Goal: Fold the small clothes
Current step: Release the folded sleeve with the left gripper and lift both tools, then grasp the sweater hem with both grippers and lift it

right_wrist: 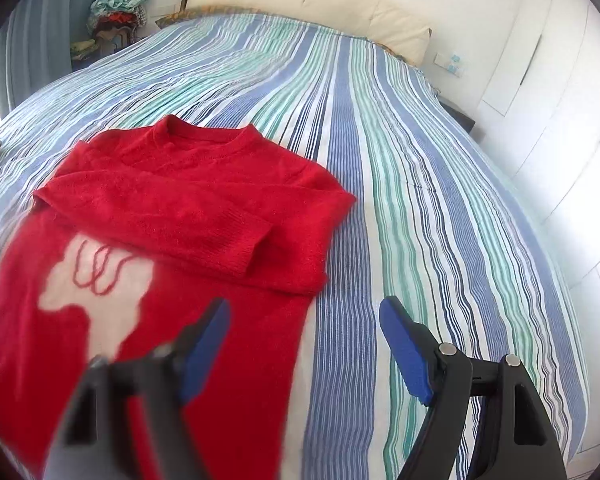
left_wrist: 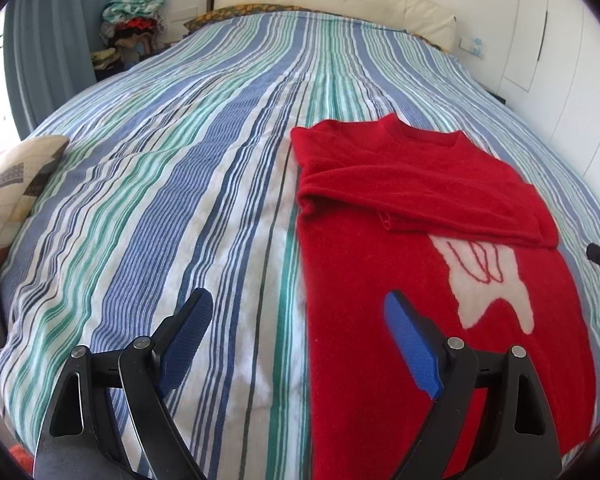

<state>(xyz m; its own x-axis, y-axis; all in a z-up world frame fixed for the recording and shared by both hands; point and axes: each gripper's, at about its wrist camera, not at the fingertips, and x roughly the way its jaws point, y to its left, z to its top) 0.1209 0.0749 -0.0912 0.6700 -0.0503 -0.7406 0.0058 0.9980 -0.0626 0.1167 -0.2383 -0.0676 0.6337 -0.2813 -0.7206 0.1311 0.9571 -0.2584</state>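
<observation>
Lying flat on the striped bedspread point(left_wrist: 180, 184) is one red sweater point(left_wrist: 380, 264), both sleeves folded across its chest; left gripper point(left_wrist: 299, 322) and right gripper point(right_wrist: 305, 326) gape wide, empty.

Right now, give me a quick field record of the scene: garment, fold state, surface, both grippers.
garment: red sweater with a white motif on the front
fold state: both sleeves folded across the chest; body not yet folded up
surface: striped bedspread, sweater lying flat on it
left gripper: open, nothing between the jaws, above the sweater's left edge
right gripper: open, nothing held, above the sweater's right edge
other: patterned cushion at the bed's left edge
</observation>
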